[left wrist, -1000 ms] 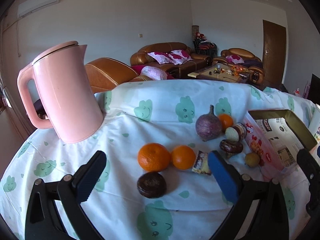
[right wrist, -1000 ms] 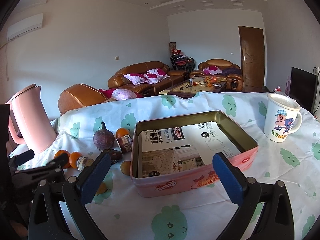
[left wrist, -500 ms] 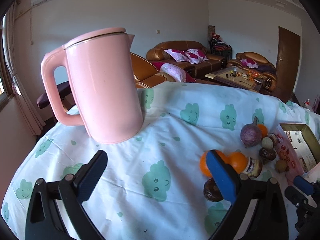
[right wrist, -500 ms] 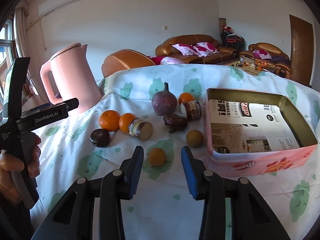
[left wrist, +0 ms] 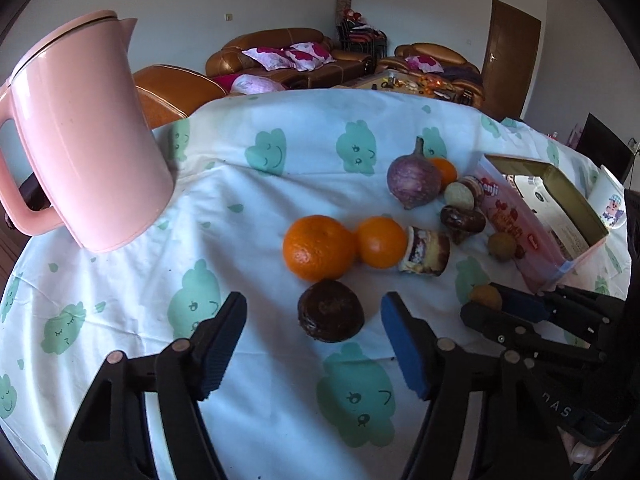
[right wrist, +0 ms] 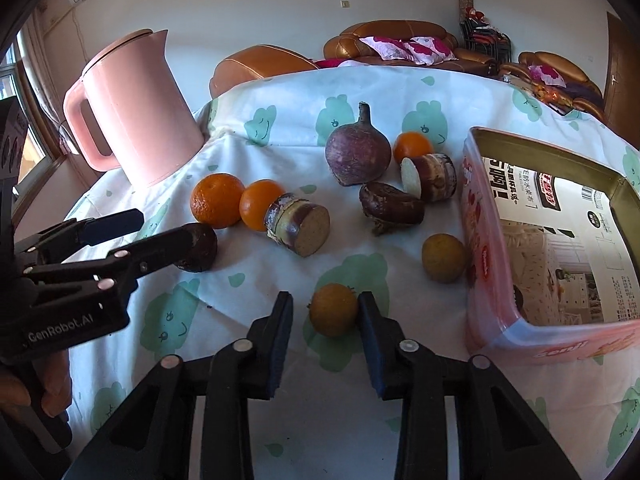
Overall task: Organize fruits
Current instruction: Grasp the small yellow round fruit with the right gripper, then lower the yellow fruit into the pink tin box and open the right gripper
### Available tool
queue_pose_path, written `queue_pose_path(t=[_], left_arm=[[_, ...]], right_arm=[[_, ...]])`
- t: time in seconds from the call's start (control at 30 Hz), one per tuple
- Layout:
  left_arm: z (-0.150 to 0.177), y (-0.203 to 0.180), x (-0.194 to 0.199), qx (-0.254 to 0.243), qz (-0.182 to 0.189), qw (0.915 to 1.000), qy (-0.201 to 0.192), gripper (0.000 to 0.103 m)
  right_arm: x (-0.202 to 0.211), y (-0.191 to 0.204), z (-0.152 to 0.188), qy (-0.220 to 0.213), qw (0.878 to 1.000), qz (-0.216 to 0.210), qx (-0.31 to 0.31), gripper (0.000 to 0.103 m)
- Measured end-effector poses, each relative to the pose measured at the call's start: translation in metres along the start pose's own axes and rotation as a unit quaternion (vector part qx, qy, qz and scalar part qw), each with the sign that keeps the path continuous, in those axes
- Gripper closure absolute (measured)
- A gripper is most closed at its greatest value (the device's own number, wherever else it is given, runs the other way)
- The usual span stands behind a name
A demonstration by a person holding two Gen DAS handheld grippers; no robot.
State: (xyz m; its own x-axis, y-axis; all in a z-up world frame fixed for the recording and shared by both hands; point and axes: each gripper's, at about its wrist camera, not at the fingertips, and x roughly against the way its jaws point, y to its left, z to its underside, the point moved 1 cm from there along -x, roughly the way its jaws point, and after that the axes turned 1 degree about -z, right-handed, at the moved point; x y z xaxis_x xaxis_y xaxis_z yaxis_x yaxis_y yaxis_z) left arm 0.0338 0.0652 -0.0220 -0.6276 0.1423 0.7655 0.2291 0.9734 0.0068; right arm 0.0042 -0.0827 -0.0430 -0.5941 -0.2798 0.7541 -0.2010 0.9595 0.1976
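The small yellow-brown fruit [right wrist: 334, 310] lies on the cloud-print tablecloth [right wrist: 360, 420] just left of the pink tin [right wrist: 532, 344], and my right gripper [right wrist: 325, 318] brackets it; its jaws have just been closing, the right pad touches the fruit while a gap shows at the left pad, so it is not yet clamped. Further left of the tin, my left gripper [left wrist: 313, 322] has also just been closing, its jaws standing partly apart on either side of the dark round fruit [left wrist: 330, 311] without pressing it. In the right wrist view one left finger [right wrist: 160, 254] covers part of that fruit. Beyond it sit two oranges [left wrist: 319, 247], a cut root piece [left wrist: 426, 251] and a purple beet [left wrist: 413, 178]. The pink kettle [left wrist: 86, 136] is farthest from the tin, its handle cut off at the edge.
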Motion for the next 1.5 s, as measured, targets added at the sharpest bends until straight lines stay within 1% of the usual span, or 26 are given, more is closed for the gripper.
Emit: queue_pose_path(t=[0.03, 0.1, 0.17, 0.2, 0.27, 0.33, 0.4, 0.5, 0.6, 0.67, 0.73, 0.8, 0.93, 1.03, 1.13, 1.2, 1.33, 1.4, 1.5], left_arm=[[0.000, -0.001, -0.005, -0.002, -0.001, 1.0000, 0.005, 0.046], [0.002, 0.000, -0.012, 0.002, 0.005, 0.9998, 0.018, 0.052], [0.003, 0.003, -0.012, 0.013, 0.024, 0.9995, 0.014, 0.060], [0.003, 0.003, -0.011, 0.014, 0.023, 0.9996, 0.009, 0.062], [0.004, -0.001, -0.011, -0.001, 0.007, 1.0000, -0.003, 0.062], [0.005, -0.007, -0.010, -0.018, -0.009, 0.9997, -0.014, 0.063], [0.004, -0.009, -0.008, -0.025, -0.012, 0.9993, -0.027, 0.063], [0.001, -0.008, 0.002, -0.021, 0.001, 0.9980, -0.060, 0.063], [-0.002, -0.006, 0.016, -0.005, 0.027, 0.9945, -0.102, 0.063], [-0.004, -0.009, 0.023, 0.003, 0.048, 0.9912, -0.123, 0.063], [-0.005, -0.016, 0.029, 0.003, 0.066, 0.9882, -0.138, 0.063], [-0.007, -0.029, 0.033, -0.005, 0.079, 0.9860, -0.147, 0.063], [-0.012, -0.069, 0.042, -0.029, 0.117, 0.9802, -0.157, 0.063], [-0.021, -0.108, 0.040, -0.055, 0.146, 0.9766, -0.148, 0.063], [-0.030, -0.149, 0.034, -0.090, 0.152, 0.9733, -0.147, 0.063], [-0.037, -0.173, 0.028, -0.101, 0.164, 0.9714, -0.140, 0.063], [-0.046, -0.206, 0.008, -0.109, 0.172, 0.9725, -0.114, 0.063], [-0.048, -0.215, -0.002, -0.106, 0.175, 0.9740, -0.099, 0.063], [-0.047, -0.221, -0.012, -0.103, 0.174, 0.9756, -0.086, 0.063]], right_arm=[[0.000, -0.001, 0.000, 0.000, 1.000, -0.004, -0.002, 0.076], [0.003, -0.003, 0.001, -0.001, 1.000, -0.011, -0.006, 0.076], [0.006, -0.004, 0.000, -0.007, 1.000, -0.020, -0.007, 0.076], [0.007, -0.003, 0.000, -0.012, 1.000, -0.021, -0.005, 0.076], [0.012, -0.002, -0.001, -0.022, 1.000, -0.020, 0.000, 0.076], [0.022, -0.004, -0.003, -0.036, 0.999, -0.029, -0.003, 0.076], [0.034, -0.009, -0.006, -0.056, 0.998, -0.032, -0.007, 0.076], [0.055, -0.019, -0.010, -0.095, 0.995, -0.026, -0.008, 0.076], [0.084, -0.035, -0.013, -0.144, 0.989, -0.013, -0.010, 0.076], [0.102, -0.048, -0.014, -0.171, 0.985, 0.012, -0.008, 0.076], [0.113, -0.062, -0.013, -0.186, 0.981, 0.047, -0.002, 0.076], [0.116, -0.080, -0.012, -0.187, 0.980, 0.069, -0.003, 0.076], [0.117, -0.125, -0.007, -0.170, 0.982, 0.076, -0.029, 0.076], [0.116, -0.149, -0.006, -0.157, 0.984, 0.076, -0.041, 0.076], [0.114, -0.162, -0.005, -0.147, 0.985, 0.083, -0.049, 0.076], [0.114, -0.170, -0.004, -0.142, 0.985, 0.088, -0.052, 0.076], [0.113, -0.184, -0.003, -0.133, 0.985, 0.096, -0.062, 0.076], [0.111, -0.192, -0.002, -0.128, 0.985, 0.092, -0.072, 0.076], [0.103, -0.197, 0.000, -0.113, 0.987, 0.083, -0.082, 0.075]])
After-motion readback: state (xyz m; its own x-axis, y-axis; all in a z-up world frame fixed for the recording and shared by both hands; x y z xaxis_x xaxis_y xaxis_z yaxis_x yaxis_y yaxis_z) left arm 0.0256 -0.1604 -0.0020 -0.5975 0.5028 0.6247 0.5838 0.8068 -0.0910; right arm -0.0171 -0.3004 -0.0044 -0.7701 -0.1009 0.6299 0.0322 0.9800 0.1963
